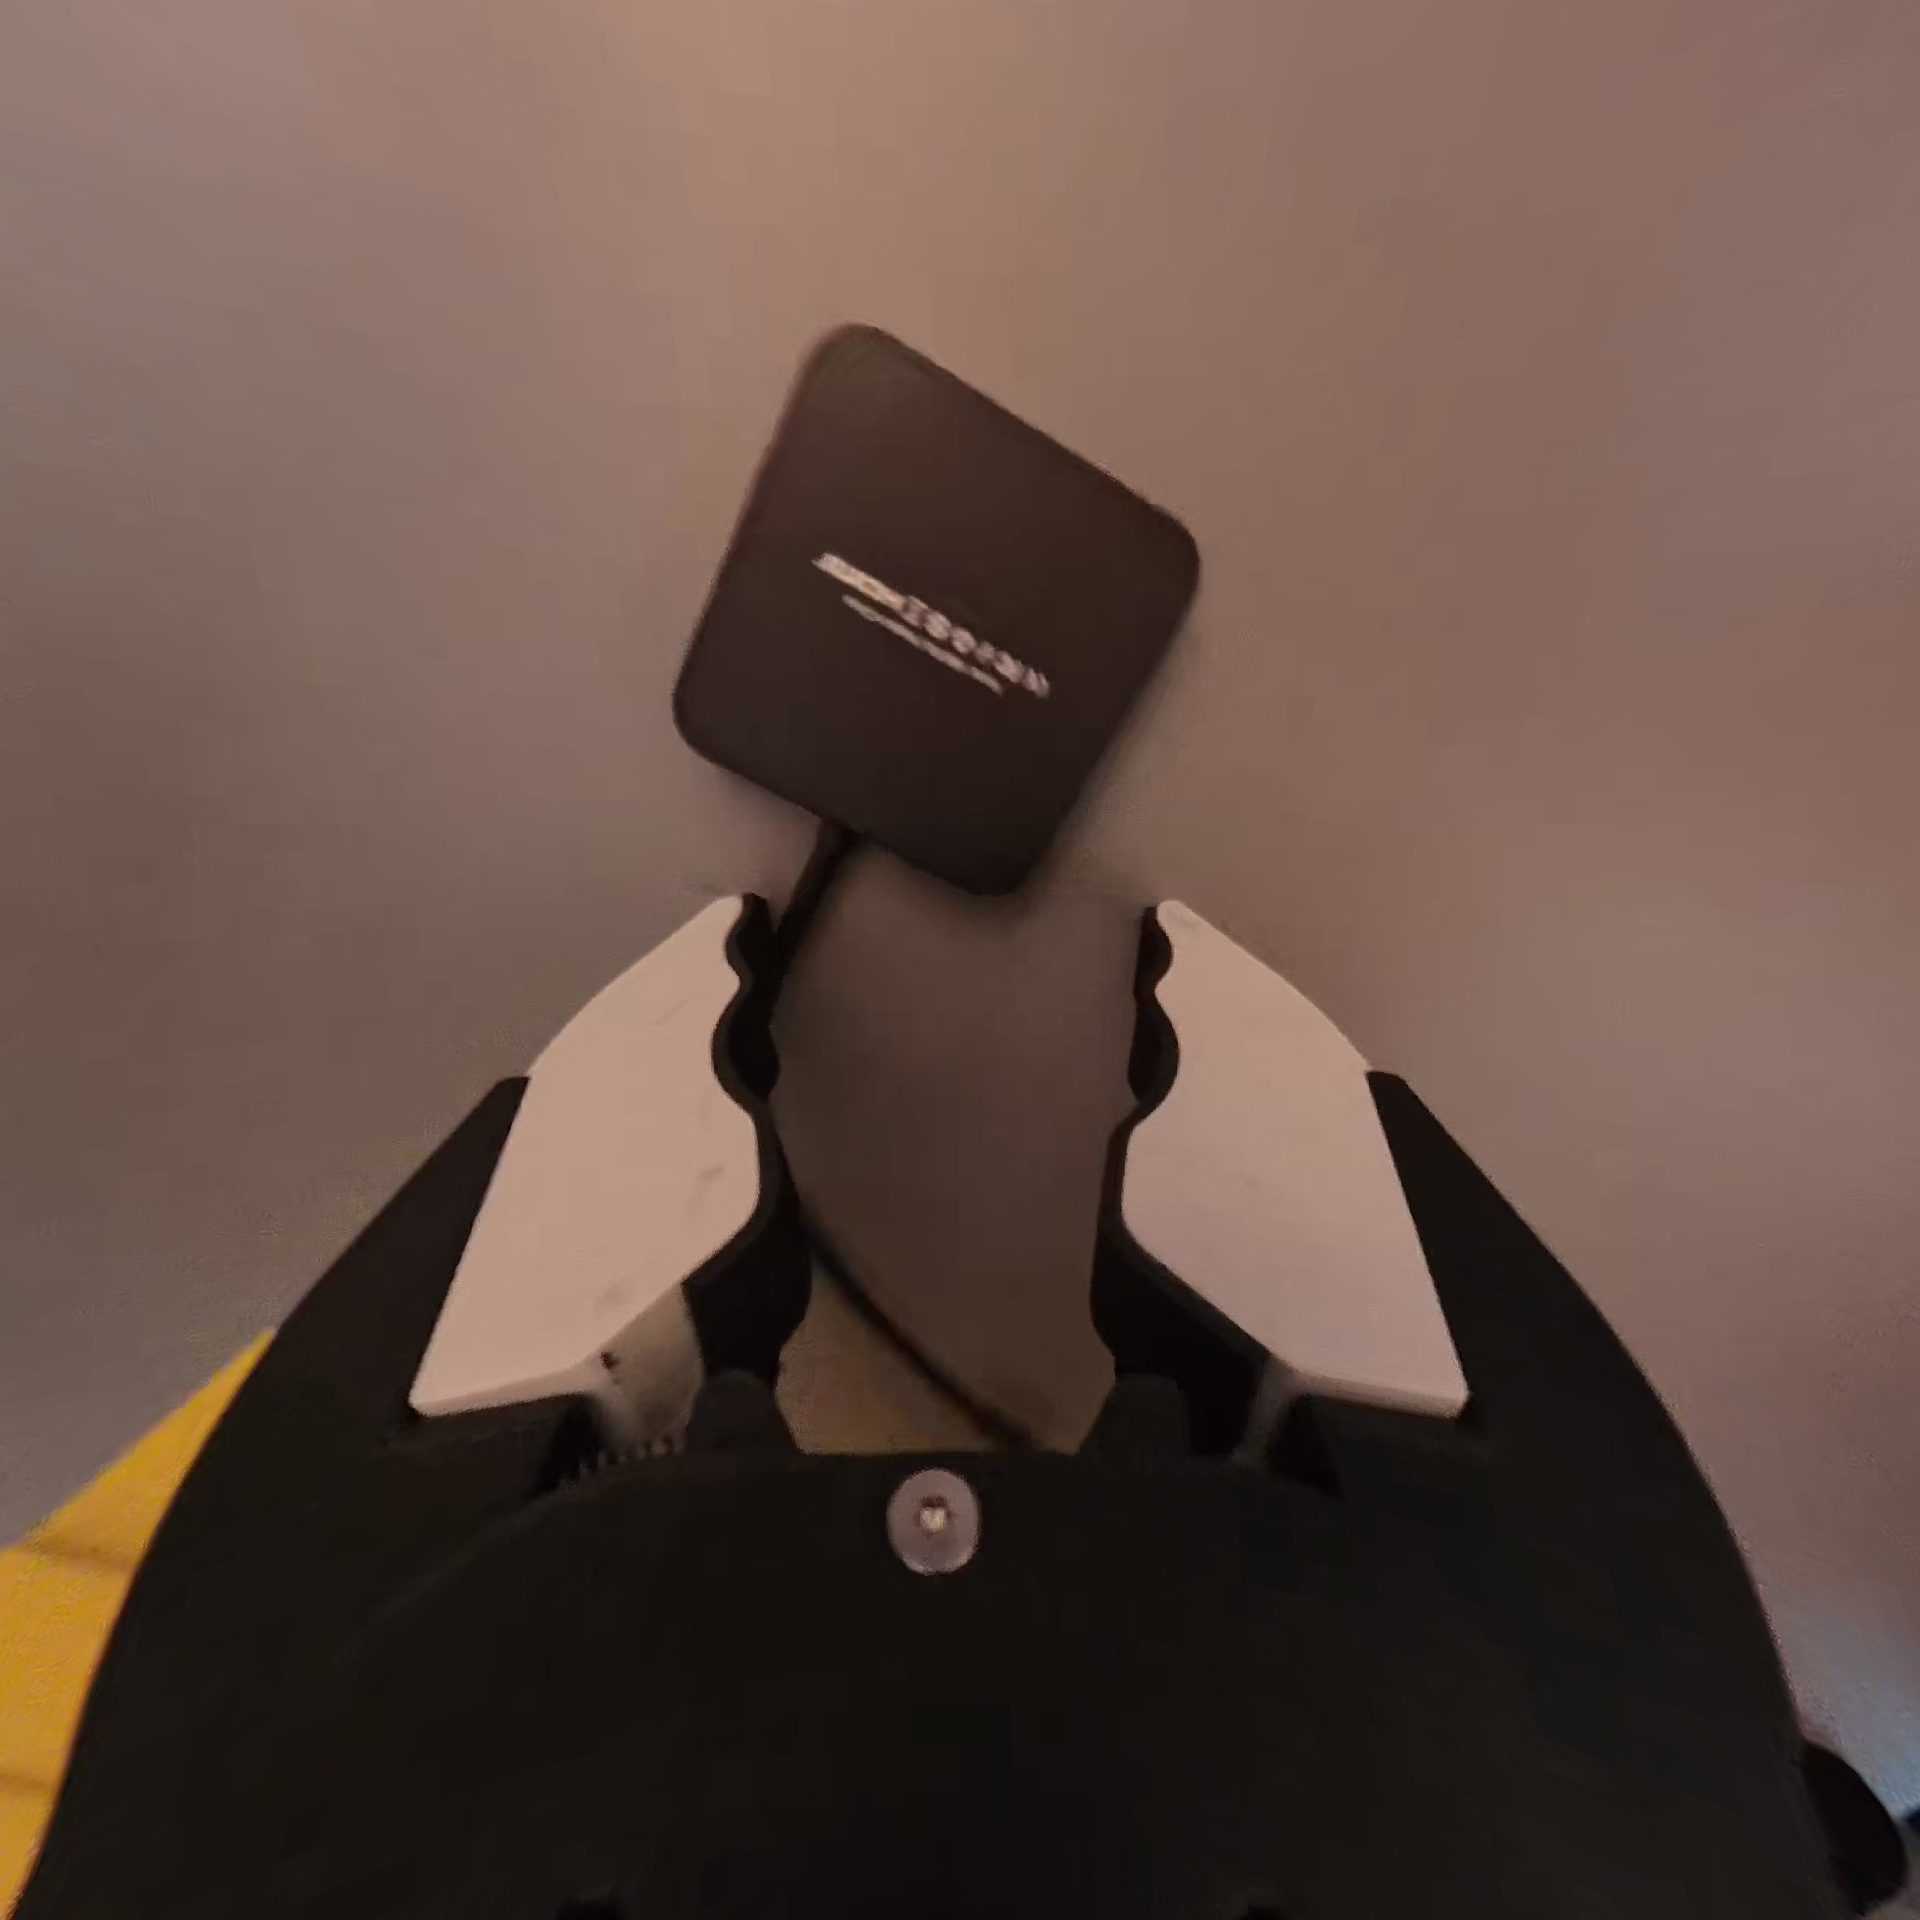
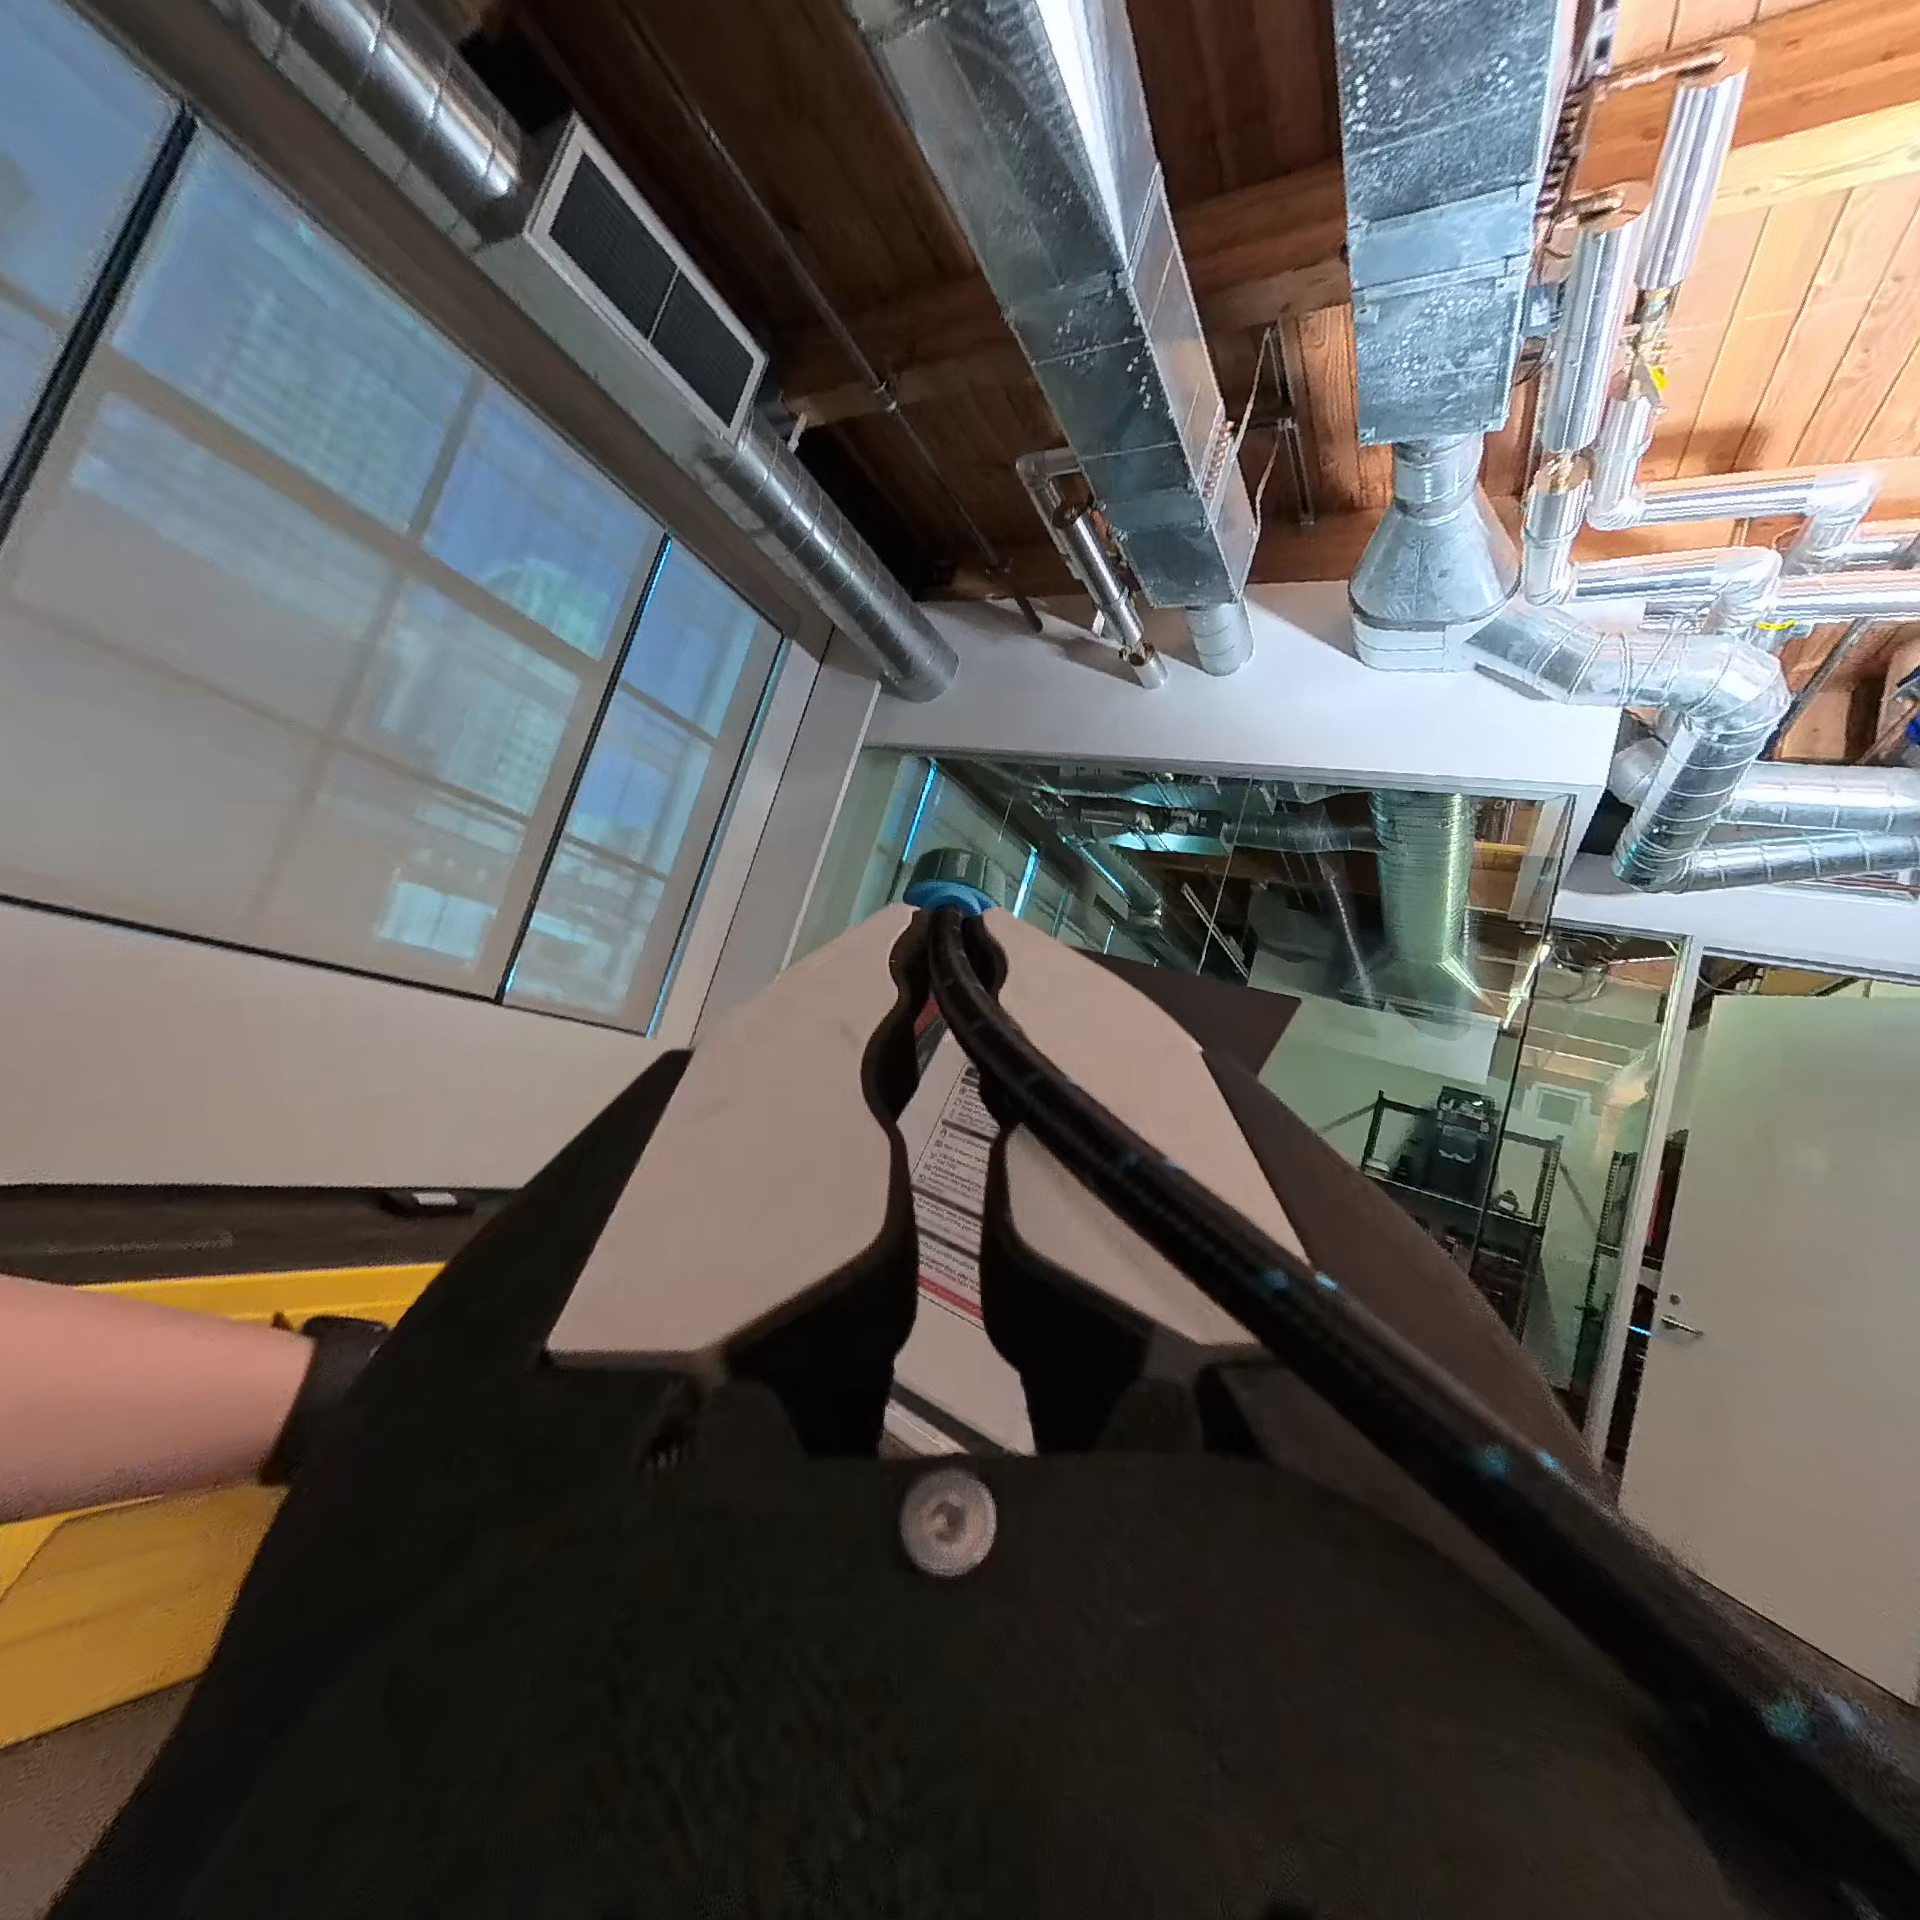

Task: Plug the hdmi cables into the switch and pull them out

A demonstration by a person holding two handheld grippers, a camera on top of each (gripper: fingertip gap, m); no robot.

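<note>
A black square HDMI switch (image 1: 935, 613) with white print lies flat on a pale table (image 1: 416, 520) in the left wrist view, just beyond my left gripper (image 1: 948, 914). That gripper is open and empty. The switch's own thin black lead (image 1: 805, 883) runs back past the left finger. In the right wrist view my right gripper (image 2: 943, 920) is tilted up toward the ceiling and shut on a black braided HDMI cable (image 2: 1143, 1153) just behind its plug, which has a blue collar (image 2: 940, 896). The cable trails back to the lower right.
A yellow surface (image 1: 94, 1538) shows at the lower left of the left wrist view and in the right wrist view (image 2: 125, 1590). A person's forearm (image 2: 125, 1392) reaches in at the left. Windows (image 2: 312, 499), ceiling ducts (image 2: 1434, 260) and a glass partition (image 2: 1403, 935) fill the right wrist view. The grippers' ends are close to 50 cm from one another.
</note>
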